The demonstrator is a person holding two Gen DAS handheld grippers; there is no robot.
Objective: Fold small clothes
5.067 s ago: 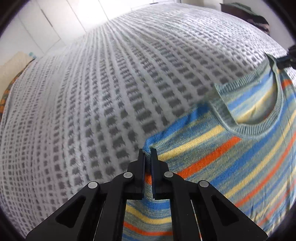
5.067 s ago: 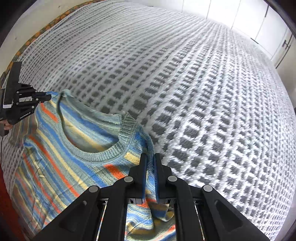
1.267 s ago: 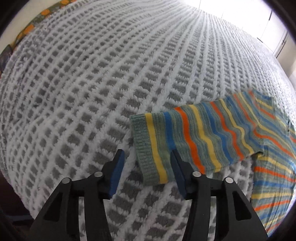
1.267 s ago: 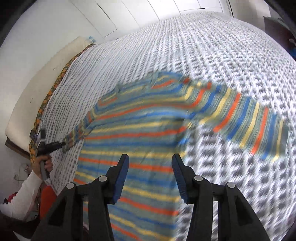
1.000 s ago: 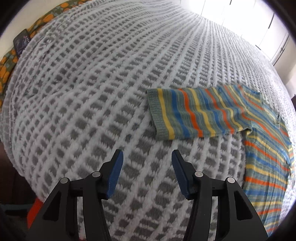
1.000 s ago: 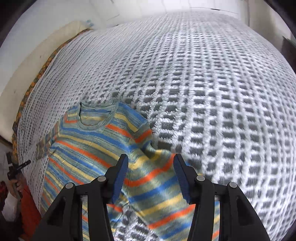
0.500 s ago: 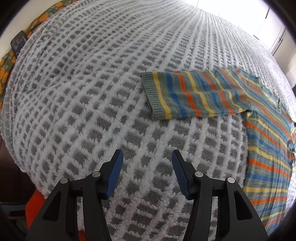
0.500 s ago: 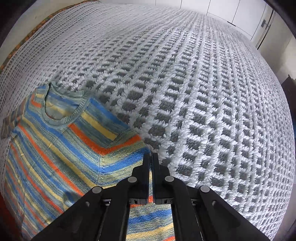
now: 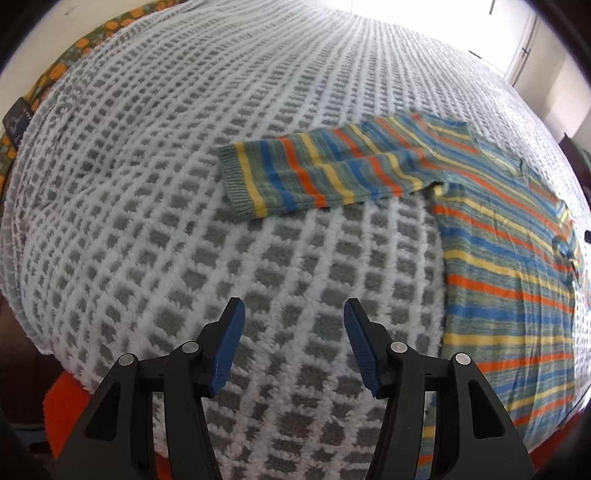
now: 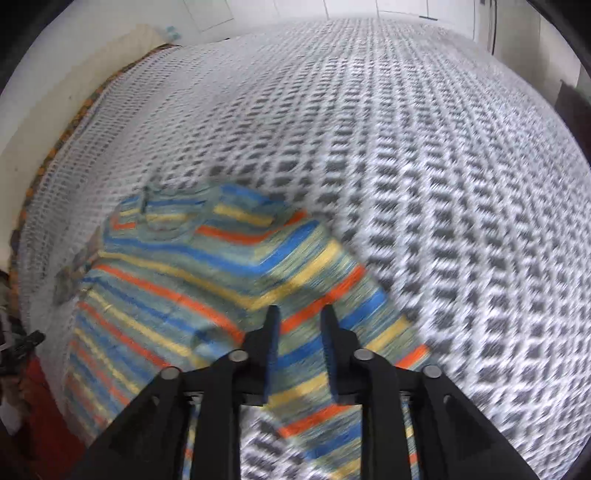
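Observation:
A small striped knit sweater (image 9: 498,236) in blue, orange, yellow and green lies flat on the bed. Its left sleeve (image 9: 314,173) stretches out toward the left in the left wrist view. My left gripper (image 9: 293,314) is open and empty, hovering over the blanket below the sleeve cuff. In the blurred right wrist view the sweater (image 10: 177,280) lies spread with its right sleeve (image 10: 332,288) running under my right gripper (image 10: 298,314). That gripper's jaws stand partly open just above the sleeve, holding nothing.
The bed is covered by a white and grey checked blanket (image 9: 184,110). An orange-patterned bed edge (image 9: 55,66) runs at the far left. Something orange-red (image 9: 62,402) shows below the blanket's near edge. Cupboard doors (image 10: 295,7) stand behind the bed.
My right gripper was shut on the sweater half a second ago; now its jaws have opened and it has swung back over the right sleeve. My left gripper has drawn slightly back from the left sleeve.

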